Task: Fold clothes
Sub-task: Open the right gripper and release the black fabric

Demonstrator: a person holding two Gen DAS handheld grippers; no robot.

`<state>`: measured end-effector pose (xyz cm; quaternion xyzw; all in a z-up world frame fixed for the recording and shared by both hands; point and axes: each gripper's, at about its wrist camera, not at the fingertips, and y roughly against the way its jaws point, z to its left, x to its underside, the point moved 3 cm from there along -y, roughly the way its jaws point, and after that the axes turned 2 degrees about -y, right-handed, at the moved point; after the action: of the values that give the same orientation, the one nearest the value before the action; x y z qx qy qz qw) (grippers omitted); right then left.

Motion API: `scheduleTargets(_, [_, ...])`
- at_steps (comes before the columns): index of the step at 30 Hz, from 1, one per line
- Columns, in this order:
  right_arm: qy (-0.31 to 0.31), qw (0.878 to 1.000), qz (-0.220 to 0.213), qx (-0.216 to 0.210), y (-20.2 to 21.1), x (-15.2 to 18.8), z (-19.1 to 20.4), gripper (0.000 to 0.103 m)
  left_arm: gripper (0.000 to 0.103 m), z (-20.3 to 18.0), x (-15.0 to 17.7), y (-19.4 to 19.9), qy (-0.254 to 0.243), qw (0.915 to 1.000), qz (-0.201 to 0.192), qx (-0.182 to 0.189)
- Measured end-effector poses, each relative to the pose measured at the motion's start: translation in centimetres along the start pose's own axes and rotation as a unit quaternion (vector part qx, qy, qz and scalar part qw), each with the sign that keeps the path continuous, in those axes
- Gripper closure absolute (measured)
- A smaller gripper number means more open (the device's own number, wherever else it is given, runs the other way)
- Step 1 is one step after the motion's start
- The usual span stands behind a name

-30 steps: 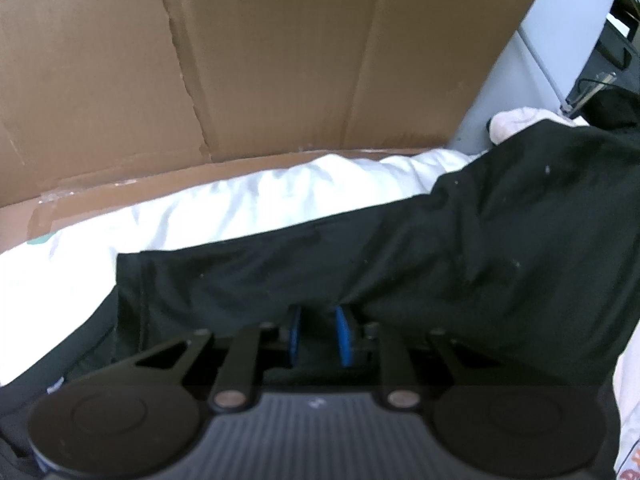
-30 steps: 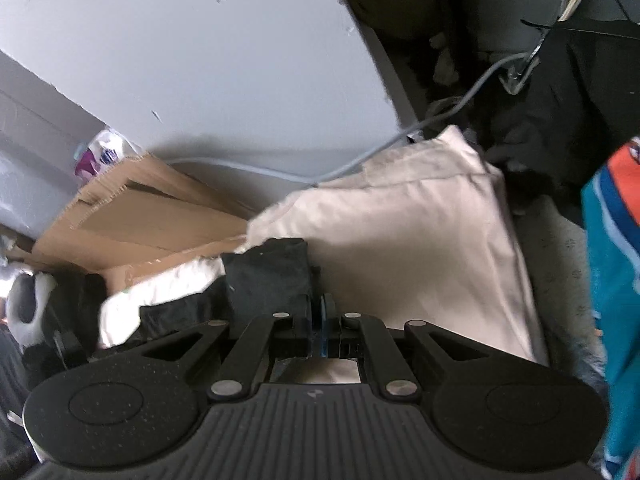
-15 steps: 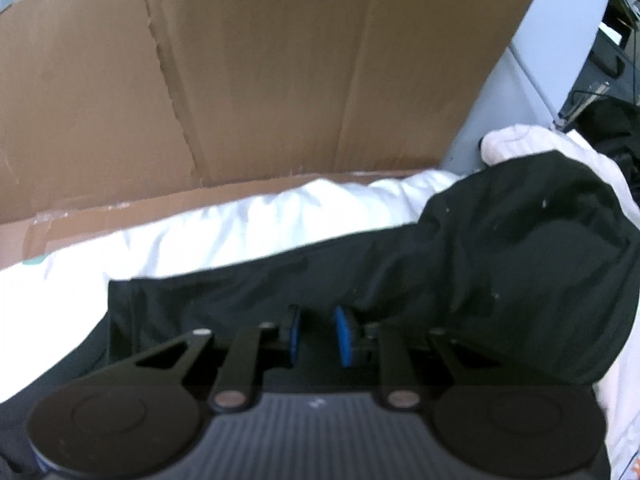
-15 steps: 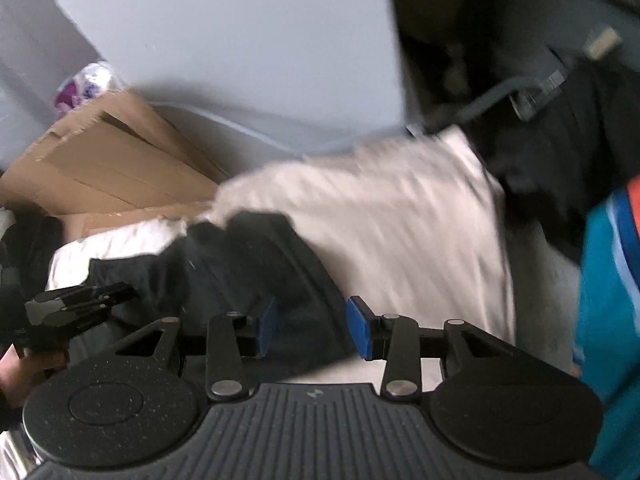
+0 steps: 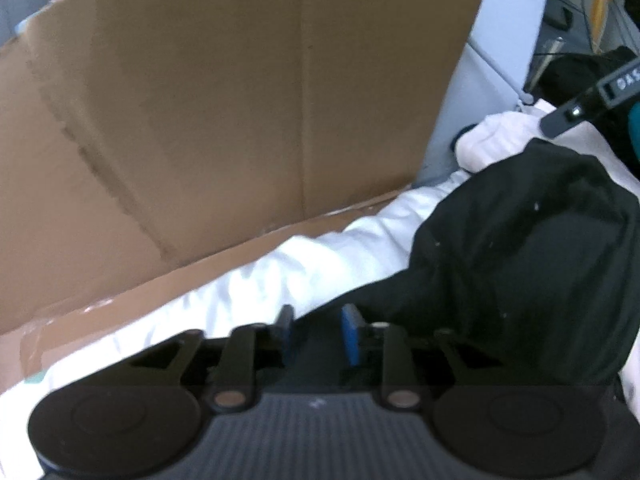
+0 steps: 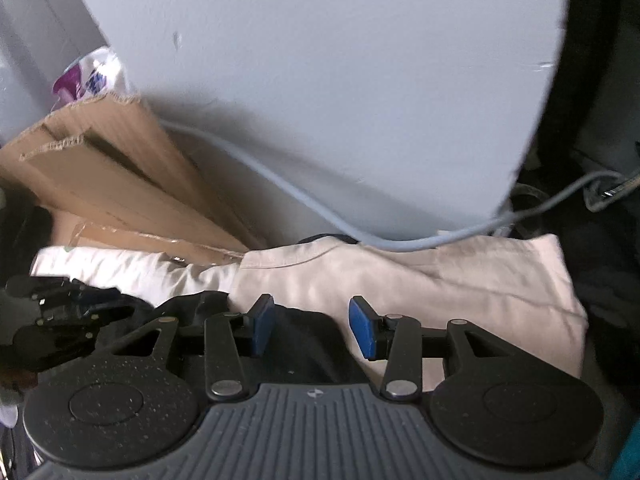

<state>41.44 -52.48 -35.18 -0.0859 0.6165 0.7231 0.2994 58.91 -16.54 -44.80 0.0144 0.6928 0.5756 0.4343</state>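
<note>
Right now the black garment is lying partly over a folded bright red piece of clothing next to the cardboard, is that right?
Not quite. The folded piece under the black garment is pale beige, not bright red; the right wrist view shows it clearly. The rest holds: the black garment lies partly over it, next to the cardboard.

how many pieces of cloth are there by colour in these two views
black: 1, the black garment between the two hand-held grippers
white: 1, the white sheet under it
beige: 1, the beige folded cloth by the wall
teal: 1, a teal cloth, only an edge in view
total: 4
</note>
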Motion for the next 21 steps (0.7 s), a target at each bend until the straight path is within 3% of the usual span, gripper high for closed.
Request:
scheduleTargets(2, [0.024,1.0,0.009,0.001,-0.8,0.4,0.7,0.054,0.057,-0.5,-0.3,-0.8,-0.013,0.9998,0.006,0.013])
scheduleTargets(8, [0.095,0.995,0.019,0.013,-2.0,2.0,2.1,0.054,0.055,-1.1,-0.4,-2.9,-0.04,0.9986,0.024,0.026])
scheduleTargets(10, [0.102,0.995,0.017,0.011,-2.0,2.0,2.2,0.071,0.056,-1.0,-0.2,-2.9,-0.042,0.9984,0.025,0.03])
scheduleTargets(11, [0.105,0.994,0.016,0.011,-1.9,2.0,2.2,0.094,0.064,-0.9,-0.2,-2.8,-0.042,0.9983,0.025,0.033])
scheduleTargets(12, [0.108,0.994,0.015,0.011,-1.8,2.0,2.2,0.103,0.072,-1.0,-0.1,-2.7,-0.045,0.9981,0.025,0.034])
scheduleTargets(13, [0.111,0.994,0.011,0.01,-1.5,1.9,2.2,0.103,0.089,-1.0,-0.1,-2.5,-0.051,0.9979,0.025,0.032])
scheduleTargets(14, [0.114,0.993,0.005,0.008,-1.1,1.8,2.2,0.103,0.099,-1.1,-0.2,-2.4,-0.057,0.9976,0.025,0.03])
scheduleTargets(21, [0.114,0.99,-0.064,0.042,3.8,0.4,1.4,0.103,0.101,0.1,-0.6,-0.5,-0.036,0.9989,-0.009,0.03])
